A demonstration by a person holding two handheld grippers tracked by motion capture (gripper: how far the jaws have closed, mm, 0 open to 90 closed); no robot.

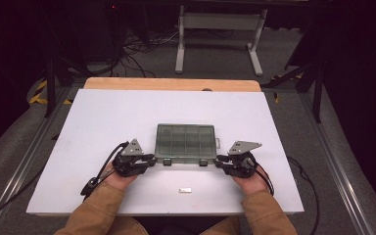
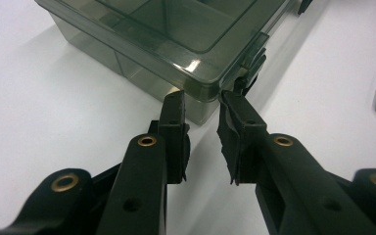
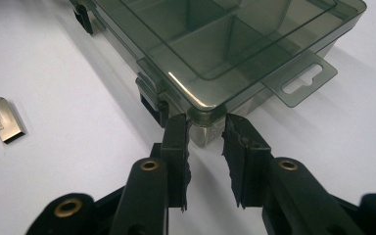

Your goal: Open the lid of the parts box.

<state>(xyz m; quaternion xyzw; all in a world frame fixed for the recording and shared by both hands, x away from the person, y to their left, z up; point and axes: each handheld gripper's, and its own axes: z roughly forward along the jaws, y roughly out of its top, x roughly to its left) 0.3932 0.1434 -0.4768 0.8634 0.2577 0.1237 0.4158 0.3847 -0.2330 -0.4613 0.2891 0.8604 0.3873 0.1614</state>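
Smoky clear compartment box (image 1: 185, 142) lying closed at centre of the white table (image 1: 93, 127), left gripper (image 2: 200, 100) and right gripper (image 3: 206, 122) each standing slightly open, jaws straddling a near box corner, small metal USB stick (image 3: 5, 126) lying in lower centre, its engraving being too small to read
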